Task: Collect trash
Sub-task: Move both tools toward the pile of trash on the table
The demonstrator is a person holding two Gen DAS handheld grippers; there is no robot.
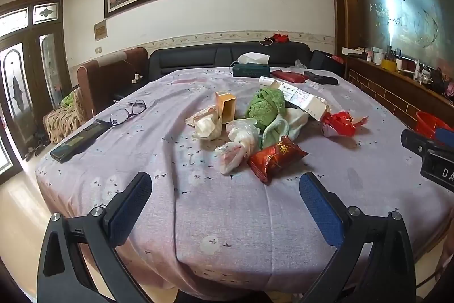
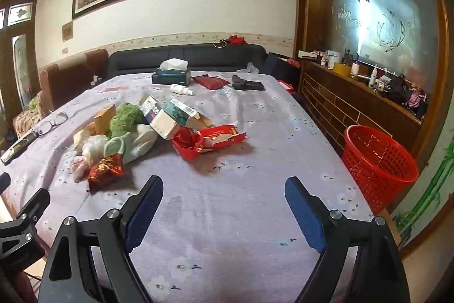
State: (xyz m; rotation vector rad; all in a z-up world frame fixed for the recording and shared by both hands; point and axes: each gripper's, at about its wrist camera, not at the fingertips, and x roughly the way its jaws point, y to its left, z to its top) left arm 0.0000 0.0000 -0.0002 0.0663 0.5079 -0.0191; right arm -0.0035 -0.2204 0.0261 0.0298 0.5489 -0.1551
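1. Red basket [image 2: 378,166] beside surface [image 2: 241,189], right side; inside hard to make out through the mesh.
2. Trash pile [image 1: 255,127] mid-surface; lower pieces hidden under green cloth [image 1: 266,105].
3. Left gripper [image 1: 227,206], right gripper [image 2: 224,206]: jaws wide, holding nothing.

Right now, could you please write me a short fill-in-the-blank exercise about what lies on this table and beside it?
1. The basket standing on the floor beside the table is coloured ____.
2. Both the left claw and the right claw are ____, holding nothing.
3. The pair of ____ lies next to the dark remote control.
4. The tissue box stands at the table's ____ end.

Missing words: red; open; glasses; far
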